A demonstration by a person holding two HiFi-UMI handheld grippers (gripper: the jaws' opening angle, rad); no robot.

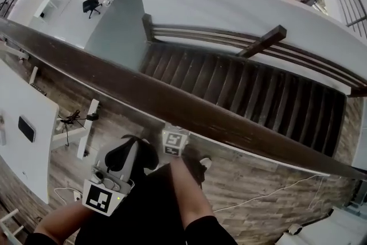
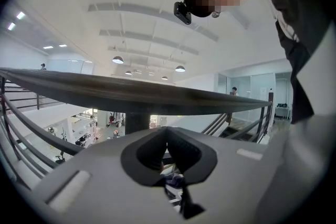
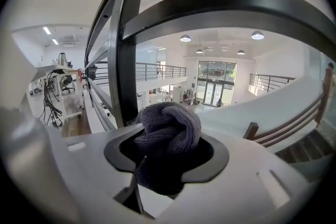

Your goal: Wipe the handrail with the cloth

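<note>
**A:** What is filling most of the head view?

**B:** The dark handrail is crossing it from upper left to lower right. Behind it, a brown staircase is taking up the centre and right. A white desk is sitting at the left edge, over the wood floor.

**A:** And the tools?

**B:** 2 of them are showing at lower centre, each carrying a cube with square black-and-white markers. The right gripper is sitting right against the rail's near edge. The left gripper is hanging lower left of it, apart from the rail.

**A:** Where is the cloth?

**B:** In the right gripper view, the grey knitted cloth is bunching up at centre, clenched between that tool's jaws. The rail is arching across the top, and a black post is standing just left of it. Whether cloth and rail are touching, I cannot tell.

**A:** And the left tool?

**B:** Its jaws are pressing together on nothing, pointing up under the rail.
</note>
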